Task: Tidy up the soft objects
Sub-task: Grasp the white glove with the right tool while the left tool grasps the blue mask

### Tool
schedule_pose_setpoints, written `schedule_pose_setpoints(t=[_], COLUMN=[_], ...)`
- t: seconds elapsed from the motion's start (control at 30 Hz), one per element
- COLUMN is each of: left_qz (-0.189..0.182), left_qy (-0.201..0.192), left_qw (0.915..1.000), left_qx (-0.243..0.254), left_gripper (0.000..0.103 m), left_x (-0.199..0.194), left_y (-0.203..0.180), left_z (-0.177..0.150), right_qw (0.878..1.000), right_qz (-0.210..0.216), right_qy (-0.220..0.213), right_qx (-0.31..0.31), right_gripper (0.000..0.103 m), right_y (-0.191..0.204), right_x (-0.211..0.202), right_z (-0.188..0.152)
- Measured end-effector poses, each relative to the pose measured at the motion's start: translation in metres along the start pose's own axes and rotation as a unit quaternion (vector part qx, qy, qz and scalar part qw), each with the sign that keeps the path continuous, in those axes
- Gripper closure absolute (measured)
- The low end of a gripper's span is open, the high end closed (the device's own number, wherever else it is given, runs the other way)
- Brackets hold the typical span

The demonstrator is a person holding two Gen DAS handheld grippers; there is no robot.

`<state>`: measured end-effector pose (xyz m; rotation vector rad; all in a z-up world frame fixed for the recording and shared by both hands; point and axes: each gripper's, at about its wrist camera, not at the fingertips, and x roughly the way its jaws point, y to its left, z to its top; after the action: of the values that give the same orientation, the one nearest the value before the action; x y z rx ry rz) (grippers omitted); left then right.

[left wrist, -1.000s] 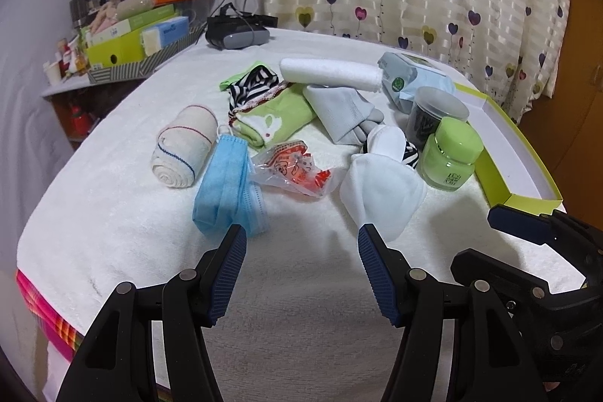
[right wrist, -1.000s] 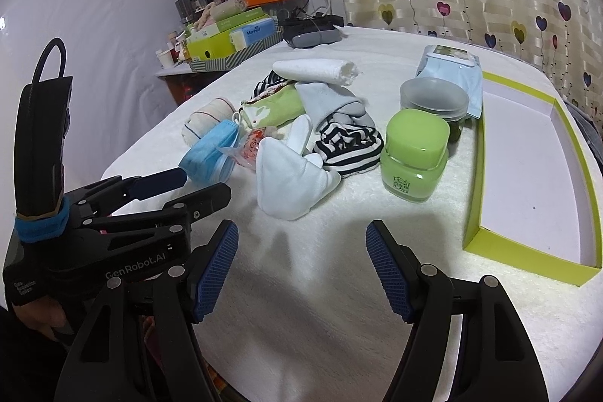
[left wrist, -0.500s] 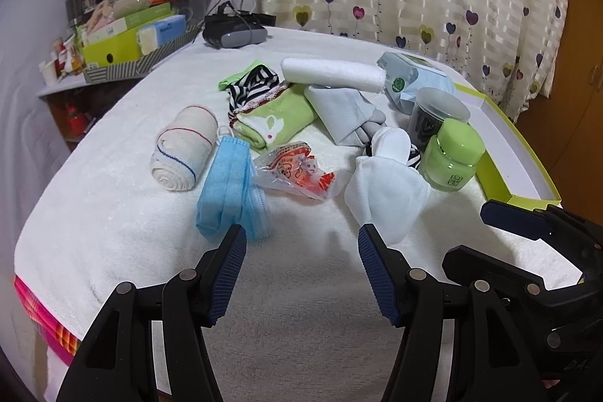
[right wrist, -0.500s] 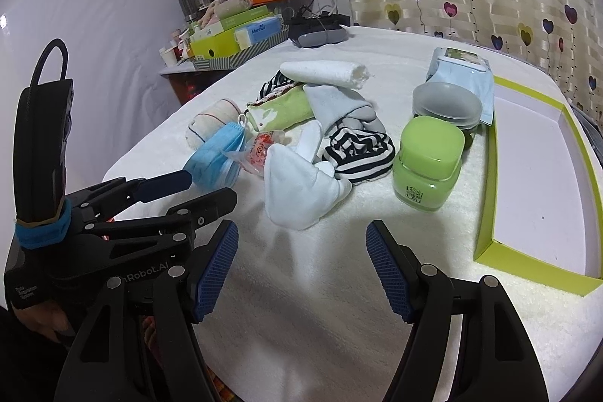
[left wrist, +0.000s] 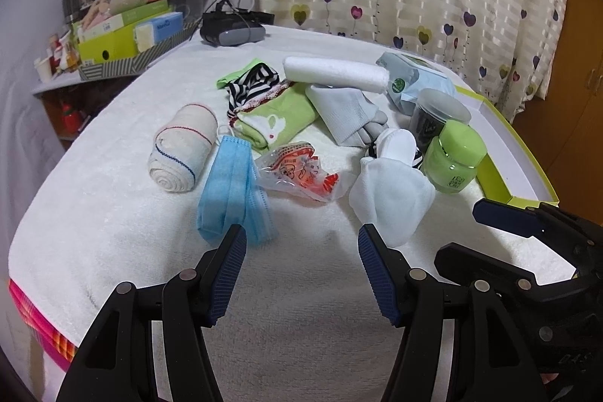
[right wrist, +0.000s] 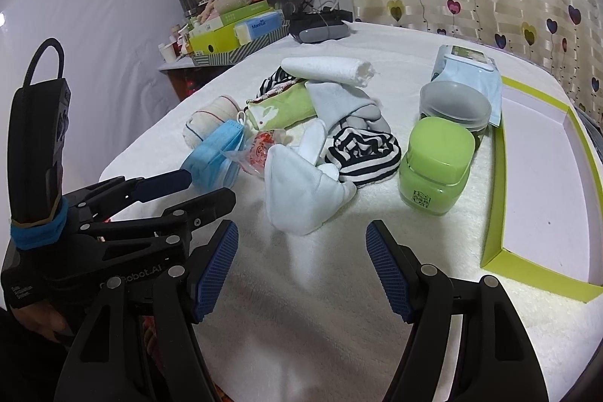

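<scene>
A pile of soft things lies on the white towel-covered table: a rolled bandage (left wrist: 182, 147), blue face masks (left wrist: 231, 187), a green sock (left wrist: 279, 123), a white sock (left wrist: 392, 191), a grey sock (left wrist: 346, 115), a striped sock (right wrist: 363, 151) and a white rolled towel (left wrist: 335, 74). My left gripper (left wrist: 301, 251) is open and empty, just short of the masks and white sock. My right gripper (right wrist: 301, 251) is open and empty, just before the white sock (right wrist: 301, 194). The left gripper (right wrist: 199, 187) also shows in the right wrist view.
A green jar (left wrist: 454, 157), a grey-lidded tub (left wrist: 439, 115) and a wipes pack (left wrist: 414, 81) stand right of the pile. A plastic snack wrapper (left wrist: 301, 172) lies mid-pile. A green-rimmed box lid (right wrist: 527, 274) lies at the right. Cluttered shelves (left wrist: 124, 32) stand back left.
Both grippers have moved slightly forward toward the pile, which looks a bit nearer. Both jaws stay open. Nothing on the table has moved.
</scene>
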<state>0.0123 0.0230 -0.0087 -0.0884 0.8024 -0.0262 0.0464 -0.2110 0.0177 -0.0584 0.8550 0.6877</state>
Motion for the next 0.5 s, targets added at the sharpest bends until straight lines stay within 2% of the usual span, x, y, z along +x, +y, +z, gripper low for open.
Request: schedule_pose_setpoints(t=[0.5], left_qz=[-0.018], left_qy=[-0.007], left_qw=[0.9993], left_qx=[-0.032], left_gripper=[0.041], left_x=[0.005], left_y=[0.025], left_z=[0.002], right_qw=[1.0], right_qz=[-0.001], right_qy=[0.012], right_qx=[0.002], right_gripper=[0.032], right_y=[0.001], right_x=[0.026], right_z=[0.013])
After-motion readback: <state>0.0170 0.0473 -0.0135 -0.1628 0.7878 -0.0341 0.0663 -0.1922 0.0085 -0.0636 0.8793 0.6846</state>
